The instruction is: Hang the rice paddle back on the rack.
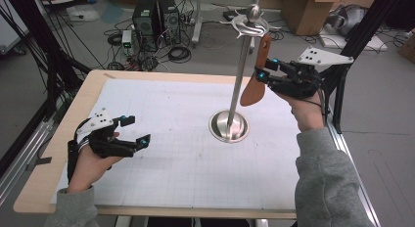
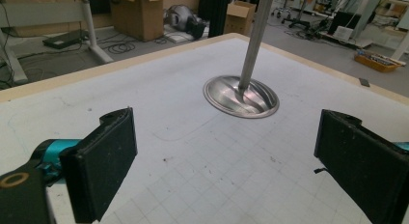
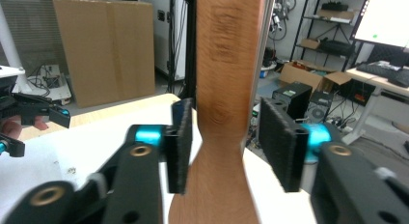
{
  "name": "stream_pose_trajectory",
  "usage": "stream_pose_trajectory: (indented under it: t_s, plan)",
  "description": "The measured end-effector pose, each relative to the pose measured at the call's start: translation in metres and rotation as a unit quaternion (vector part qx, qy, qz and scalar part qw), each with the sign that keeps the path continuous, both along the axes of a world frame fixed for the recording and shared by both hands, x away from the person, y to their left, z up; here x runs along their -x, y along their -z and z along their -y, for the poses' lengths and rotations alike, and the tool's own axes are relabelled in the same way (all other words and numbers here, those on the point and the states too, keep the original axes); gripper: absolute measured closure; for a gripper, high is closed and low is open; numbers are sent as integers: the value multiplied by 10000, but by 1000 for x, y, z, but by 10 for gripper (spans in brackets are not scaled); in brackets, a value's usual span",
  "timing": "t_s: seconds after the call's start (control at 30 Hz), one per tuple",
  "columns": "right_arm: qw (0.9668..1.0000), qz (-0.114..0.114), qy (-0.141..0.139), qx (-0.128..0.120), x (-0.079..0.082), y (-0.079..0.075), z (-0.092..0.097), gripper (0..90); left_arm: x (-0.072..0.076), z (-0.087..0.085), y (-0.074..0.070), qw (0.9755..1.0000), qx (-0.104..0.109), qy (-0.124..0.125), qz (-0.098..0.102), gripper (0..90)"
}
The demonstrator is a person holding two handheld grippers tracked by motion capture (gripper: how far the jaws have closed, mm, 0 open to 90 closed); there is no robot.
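At the near left of the white gridded mat [image 1: 161,139], the left gripper [image 1: 131,131] rests low over the surface in the person's left hand [image 1: 90,163], its jaws spread wide apart with nothing between them. In the left gripper view the two black pads [image 2: 103,161] frame bare mat, and the round base of the stand lies well beyond them, farther across the table [image 1: 93,90].

Toward the middle right of the mat stands a metal stand [image 1: 240,75]: a shiny round base [image 1: 228,125], a thin upright pole, and curved hooks under a ball at the top [image 1: 253,19]. The base sits flat on the mat.

Just right of the pole, a wooden spatula [image 1: 257,75] hangs upright, its narrow handle end up by the hooks and its broad blade down, well above the mat. Whether the handle's hole sits on a hook cannot be told.

At the far right, the right gripper [image 1: 266,68] is held high in the person's right hand [image 1: 306,109], level with the spatula's neck. Its jaws stand on either side of the wood; in the right gripper view the left pad [image 3: 181,142] lies at the spatula [image 3: 224,113] edge, while a gap shows beside the right pad, so the grip is released.
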State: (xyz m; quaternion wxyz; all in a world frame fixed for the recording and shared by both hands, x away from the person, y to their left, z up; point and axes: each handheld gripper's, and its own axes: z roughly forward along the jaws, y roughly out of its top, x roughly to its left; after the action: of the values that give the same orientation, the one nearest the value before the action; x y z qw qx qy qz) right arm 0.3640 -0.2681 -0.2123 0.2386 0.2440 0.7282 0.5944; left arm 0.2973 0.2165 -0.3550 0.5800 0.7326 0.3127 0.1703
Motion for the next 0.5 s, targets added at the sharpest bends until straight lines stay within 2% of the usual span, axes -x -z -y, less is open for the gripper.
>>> stream_pose_trajectory:
  t_s: [0.13,0.17,0.27,0.3,0.43,0.5]
  plan:
    - [10000,25,-8,-49,1,5,-1,477,0,1,0,10000,-5,12,2,82]
    - [10000,37,7,-21,2,8,-2,431,0,1,0,10000,-10,7,0,82]
    - [10000,33,39,-28,2,12,-2,399,0,1,0,10000,-2,6,7,82]
    - [10000,24,-6,-30,2,16,-1,352,0,1,0,10000,10,6,8,82]
    - [10000,55,-27,-41,4,20,-1,293,0,2,0,10000,14,36,0,82]
    - [9999,59,-16,-109,7,24,0,222,0,4,0,10000,9,46,9,82]
